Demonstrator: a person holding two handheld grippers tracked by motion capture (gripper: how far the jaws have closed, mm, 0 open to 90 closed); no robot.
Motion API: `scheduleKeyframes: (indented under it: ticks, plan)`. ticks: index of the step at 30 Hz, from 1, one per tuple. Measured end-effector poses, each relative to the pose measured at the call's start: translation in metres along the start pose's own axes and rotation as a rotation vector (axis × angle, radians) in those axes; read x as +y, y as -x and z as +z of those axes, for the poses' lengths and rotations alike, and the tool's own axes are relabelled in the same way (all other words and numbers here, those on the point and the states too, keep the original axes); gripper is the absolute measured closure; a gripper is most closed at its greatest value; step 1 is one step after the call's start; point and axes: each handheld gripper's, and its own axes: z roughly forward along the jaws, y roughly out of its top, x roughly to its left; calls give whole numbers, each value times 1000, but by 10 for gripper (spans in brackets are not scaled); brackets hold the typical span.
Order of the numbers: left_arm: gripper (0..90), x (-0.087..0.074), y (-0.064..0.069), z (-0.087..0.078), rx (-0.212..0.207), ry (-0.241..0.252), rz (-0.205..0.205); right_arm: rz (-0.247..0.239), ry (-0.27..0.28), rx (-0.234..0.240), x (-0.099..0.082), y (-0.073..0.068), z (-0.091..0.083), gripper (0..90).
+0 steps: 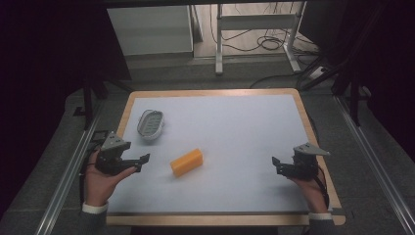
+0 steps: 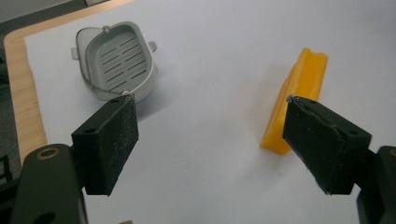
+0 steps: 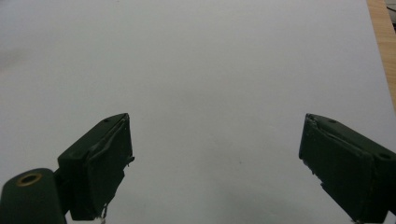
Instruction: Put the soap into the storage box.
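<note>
An orange-yellow bar (image 1: pixel 186 162) lies on the white sheet a little left of the table's middle; in the left gripper view the bar (image 2: pixel 297 93) sits just past the right-hand jaw. A grey slotted dish with a wire handle (image 1: pixel 150 124) rests upright at the far left, and the dish (image 2: pixel 116 60) lies beyond the left-hand jaw. My left gripper (image 1: pixel 141 162) hovers open left of the bar, its gap (image 2: pixel 210 135) holding nothing. My right gripper (image 1: pixel 275 164) is open at the right side, over bare sheet (image 3: pixel 215 140).
The white sheet (image 1: pixel 235 127) covers a wooden-edged table (image 1: pixel 313 127). Metal rails (image 1: pixel 372 152) run along both sides. Behind the table stand a white desk frame (image 1: pixel 257 22) and loose cables on the floor.
</note>
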Motion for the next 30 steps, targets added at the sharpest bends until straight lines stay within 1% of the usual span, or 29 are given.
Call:
scheduleKeyframes:
  ticks: [1, 3, 5, 6, 7, 9, 10, 11, 13, 14, 17, 18, 19, 20, 21, 24, 29, 30]
  plan:
    - [188, 6, 3, 0, -5, -12, 9, 0, -1, -2, 0, 0, 0, 95]
    - [188, 10, 5, -2, -12, -16, 19, -1, 1, -4, 0, 1, 0, 96]
    - [188, 13, 7, -1, -31, -22, 20, -3, 2, -9, 0, 1, 0, 95]
    - [187, 13, 7, -1, -31, -22, 20, -3, 2, -9, 0, 1, 0, 95]
    - [188, 17, 8, 2, -30, -46, 25, -3, 4, -14, 0, 1, 1, 96]
    - [191, 20, 11, 6, -37, -73, 43, -3, -1, -18, 0, 1, 2, 96]
    - [192, 23, 14, 7, -41, -79, 55, -1, -1, -17, -1, 2, 2, 96]
    - [192, 24, 16, 8, -46, -79, 58, 0, 1, -19, -1, 2, 2, 96]
    - [198, 28, 21, 10, -43, -76, 80, -1, 0, -23, -1, 2, 2, 96]
    - [199, 29, 24, 12, -48, -80, 87, 1, 1, -24, -1, 2, 2, 96]
    - [198, 32, 31, 17, -59, -92, 102, 1, 4, -24, -1, 2, 1, 96]
    - [198, 32, 31, 17, -59, -92, 102, 1, 4, -24, -1, 2, 0, 96]
    - [199, 34, 35, 20, -74, -100, 110, 0, 4, -25, -1, 2, 0, 96]
    - [199, 34, 35, 20, -74, -100, 110, 0, 3, -24, -1, 2, 1, 96]
    - [199, 34, 38, 24, -77, -113, 122, 0, 0, -25, -1, 2, 1, 96]
    - [194, 35, 40, 28, -85, -122, 125, -3, -5, -25, -1, 1, 2, 96]
    - [195, 38, 47, 40, -101, -149, 141, -5, -10, -26, -1, 1, 2, 96]
    - [195, 38, 47, 40, -101, -149, 141, -5, -10, -26, -1, 1, 2, 96]
